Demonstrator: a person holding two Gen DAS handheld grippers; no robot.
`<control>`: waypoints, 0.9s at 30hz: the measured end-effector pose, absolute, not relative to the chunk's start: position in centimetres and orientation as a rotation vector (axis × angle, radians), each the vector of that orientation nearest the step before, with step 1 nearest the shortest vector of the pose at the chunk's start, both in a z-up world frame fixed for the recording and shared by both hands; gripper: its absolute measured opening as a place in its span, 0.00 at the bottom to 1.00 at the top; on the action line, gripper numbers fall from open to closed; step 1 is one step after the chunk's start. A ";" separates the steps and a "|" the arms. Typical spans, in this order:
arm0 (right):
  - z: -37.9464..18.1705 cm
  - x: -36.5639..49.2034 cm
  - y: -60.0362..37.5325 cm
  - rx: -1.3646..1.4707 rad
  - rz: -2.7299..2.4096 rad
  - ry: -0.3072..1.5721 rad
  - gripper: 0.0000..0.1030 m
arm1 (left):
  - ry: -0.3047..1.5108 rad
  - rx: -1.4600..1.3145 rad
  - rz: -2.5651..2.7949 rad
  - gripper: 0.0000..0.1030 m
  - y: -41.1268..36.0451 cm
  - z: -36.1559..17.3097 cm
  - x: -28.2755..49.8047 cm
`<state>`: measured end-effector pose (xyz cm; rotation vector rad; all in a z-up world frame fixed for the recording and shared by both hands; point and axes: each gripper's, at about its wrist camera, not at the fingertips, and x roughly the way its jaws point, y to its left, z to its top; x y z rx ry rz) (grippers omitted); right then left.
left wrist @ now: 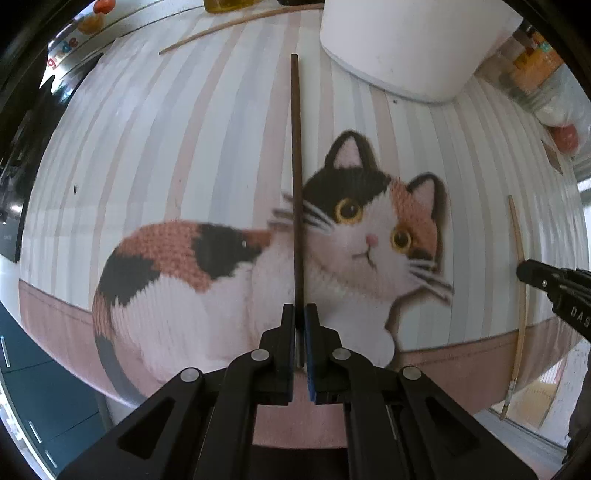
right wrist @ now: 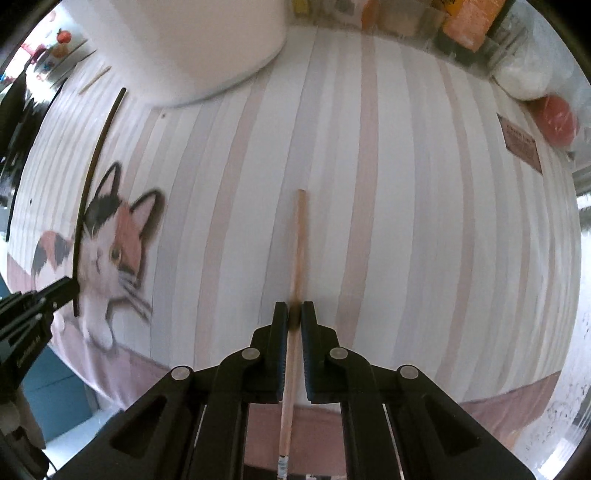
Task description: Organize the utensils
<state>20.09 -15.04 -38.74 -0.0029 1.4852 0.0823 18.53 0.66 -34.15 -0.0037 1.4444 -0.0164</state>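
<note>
So both grippers are at the pick-up step here, each with one chopstick. The left gripper [left wrist: 300, 314] has its fingers pinched tight on a long dark brown wooden chopstick [left wrist: 296, 177], which runs straight ahead from the fingers across the striped cloth with the knitted calico cat print [left wrist: 177, 155] covering the tabletop. The right gripper [right wrist: 294, 312] is doing the same with a pale light-wood chopstick with a grey band near its tail [right wrist: 298, 240], fingers squeezed onto it roughly mid-length, with the tail end poking back between the arms. I honestly can't tell whether either stick is already off the cloth or still lying on it. A big white cylindrical container [left wrist: 413, 44] stands at the far side of the cloth, near the tip of the dark stick, and another thin light-wood stick [left wrist: 236, 27] lies loose further back. My guess is the white container is where the utensils go, so the next move calls for lifting both sticks clear, tipping them upright and carrying them over its rim without the long ends clipping each other or the wall.
</note>
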 end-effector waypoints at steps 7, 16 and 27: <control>-36.9 20.2 -17.8 0.165 0.023 1.432 0.51 | 1.351 0.042 0.071 0.21 3.5 -31.0 21.9; -38.1 19.8 -24.4 0.221 -0.232 1.406 0.77 | 1.307 0.014 0.212 0.66 8.6 -34.3 25.4; -41.1 17.2 -25.6 0.207 -0.273 1.397 1.00 | 1.219 -0.181 0.272 0.95 13.9 -36.1 29.1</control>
